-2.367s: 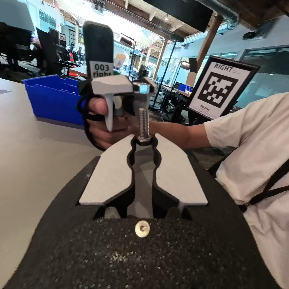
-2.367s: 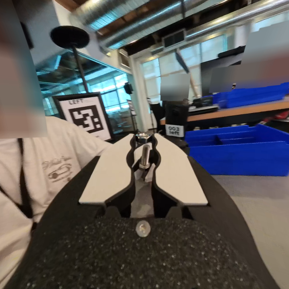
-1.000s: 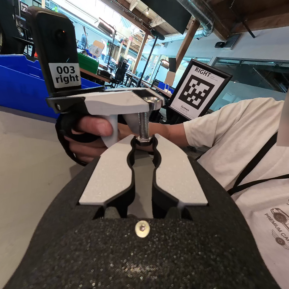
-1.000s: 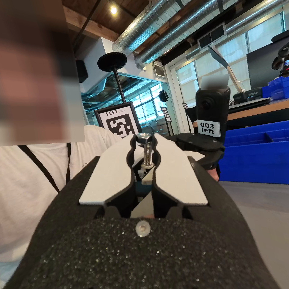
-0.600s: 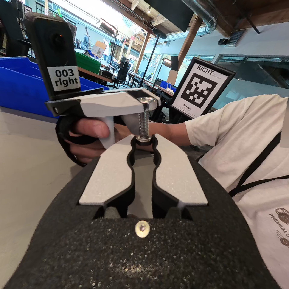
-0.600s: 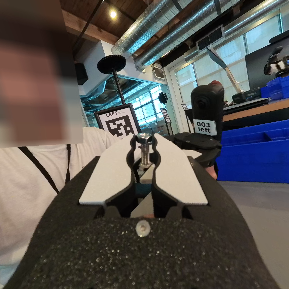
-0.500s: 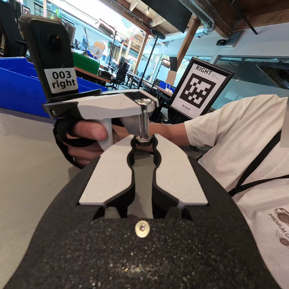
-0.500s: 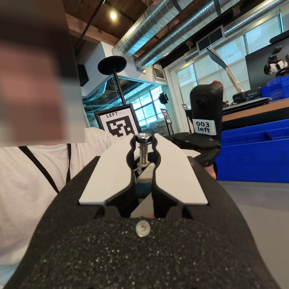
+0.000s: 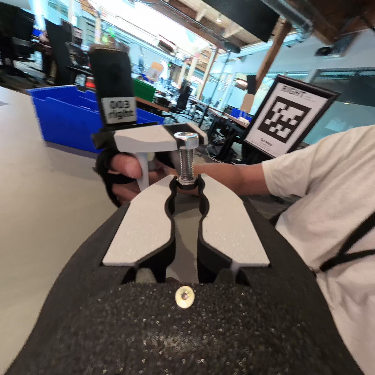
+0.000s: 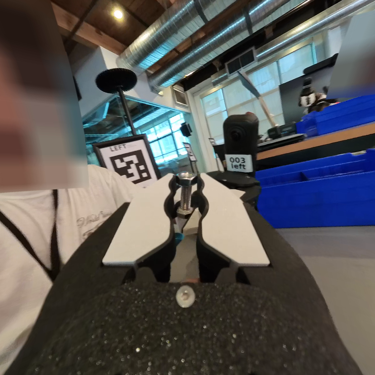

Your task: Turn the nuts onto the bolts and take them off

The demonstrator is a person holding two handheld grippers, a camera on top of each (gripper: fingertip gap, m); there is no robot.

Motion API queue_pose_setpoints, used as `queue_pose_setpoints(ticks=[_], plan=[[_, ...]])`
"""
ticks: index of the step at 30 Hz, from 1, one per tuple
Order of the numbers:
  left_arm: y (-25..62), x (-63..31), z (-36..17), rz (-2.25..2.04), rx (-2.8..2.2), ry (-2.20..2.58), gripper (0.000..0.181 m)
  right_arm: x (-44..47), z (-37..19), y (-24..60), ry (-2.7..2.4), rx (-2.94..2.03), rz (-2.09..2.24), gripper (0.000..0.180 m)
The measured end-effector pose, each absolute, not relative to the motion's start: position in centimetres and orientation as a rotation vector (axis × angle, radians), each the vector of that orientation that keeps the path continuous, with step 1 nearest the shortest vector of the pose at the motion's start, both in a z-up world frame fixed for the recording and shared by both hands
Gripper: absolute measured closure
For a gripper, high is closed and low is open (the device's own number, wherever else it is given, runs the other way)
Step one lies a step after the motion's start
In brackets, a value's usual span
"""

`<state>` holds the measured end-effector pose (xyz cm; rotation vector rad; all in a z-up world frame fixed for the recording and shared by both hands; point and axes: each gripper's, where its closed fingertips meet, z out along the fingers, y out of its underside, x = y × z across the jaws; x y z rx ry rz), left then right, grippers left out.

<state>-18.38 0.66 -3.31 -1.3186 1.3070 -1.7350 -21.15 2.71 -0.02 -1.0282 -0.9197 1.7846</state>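
Counter: pale grey flat counter (image 9: 40, 203), bare along the near left.
Bin: blue plastic divided bin (image 9: 67, 119) sitting on it, far side.
Sign: black-framed white sign with a square black pattern (image 9: 288, 119), upright behind.
Clothing: white T-shirt (image 9: 324, 192), black strap (image 10: 54, 233) across it.
Overhead: silver ribbed ducts (image 10: 182, 46) under timber ceiling.

Left gripper (image 9: 186, 181): black grainy foam-like body, one silver screw (image 9: 184, 297) centred near the base. Two pale grey flat fingers (image 9: 142, 225) with black wavy inner edges. Right gripper (image 10: 186, 179): same build, same screw (image 10: 185, 297), same grey fingers (image 10: 227, 225). Each carries an upright black camera block (image 10: 240, 138) with a white label; the other's block (image 9: 113, 85) is blurred. Black strap loops around the hand (image 9: 123, 172). Person wears a white short-sleeved T-shirt (image 9: 324, 182) with a faint printed graphic and thin black straps (image 10: 53, 227) over the chest.
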Motion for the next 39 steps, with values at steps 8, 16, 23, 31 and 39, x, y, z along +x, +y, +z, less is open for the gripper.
queue_pose_setpoints(ticks=[8, 16, 23, 31, 39], plan=[[3.7, -18.4, -5.0, -1.509, -1.453, 1.218, 0.162, -21.2, -1.5, 5.5, -0.879, -1.211, 1.426, 0.161], [6.8, -18.2, -6.7, -1.152, -1.53, 1.151, 0.162, -20.9, -3.0, 8.0, -0.821, -1.36, 1.101, 0.161], [8.9, -18.3, -7.6, -0.92, -1.572, 1.056, 0.162, -20.6, -3.8, 9.8, -0.664, -1.477, 0.895, 0.161], [10.3, -18.4, -8.8, -0.706, -1.602, 1.009, 0.162, -19.7, -5.0, 11.1, -0.439, -1.648, 0.656, 0.161], [10.1, -18.1, -9.3, -0.687, -1.603, 1.016, 0.162, -19.8, -5.3, 10.7, -0.385, -1.706, 0.661, 0.161]])
